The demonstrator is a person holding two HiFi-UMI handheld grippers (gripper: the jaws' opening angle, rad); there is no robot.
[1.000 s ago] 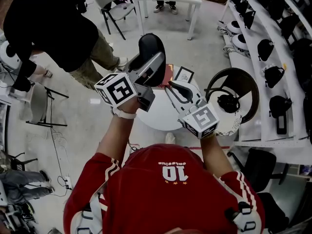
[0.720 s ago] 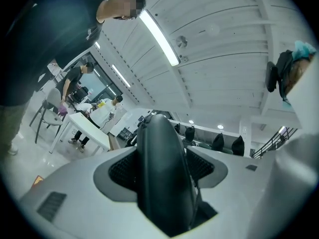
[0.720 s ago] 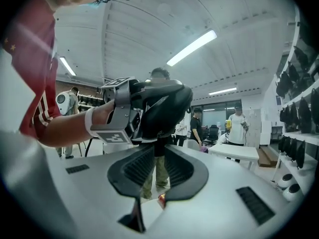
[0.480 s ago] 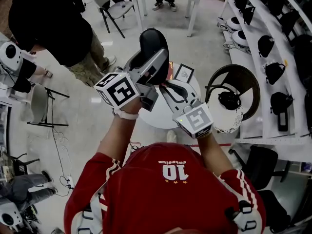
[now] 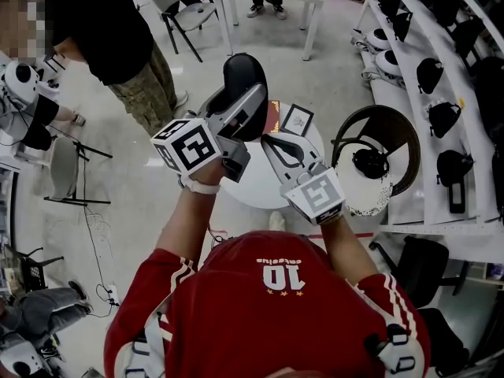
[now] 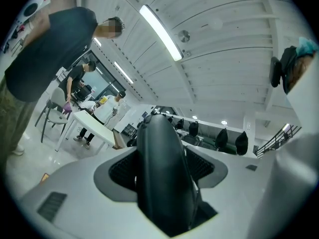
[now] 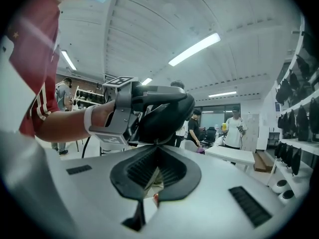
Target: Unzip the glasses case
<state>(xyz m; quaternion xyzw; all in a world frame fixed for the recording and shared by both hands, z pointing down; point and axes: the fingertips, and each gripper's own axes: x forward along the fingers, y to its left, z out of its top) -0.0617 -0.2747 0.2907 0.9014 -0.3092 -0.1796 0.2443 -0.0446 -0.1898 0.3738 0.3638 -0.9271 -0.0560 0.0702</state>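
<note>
Head view: left claw clamped across the black oval hard-shell glasses case, held up above the round white desk. Right claw tips pressed together at the case's lower rim; zip pull too small to tell. Left gripper view: case wedged between both jaws. Red jersey reads "10"; smaller lettering illegible.
</note>
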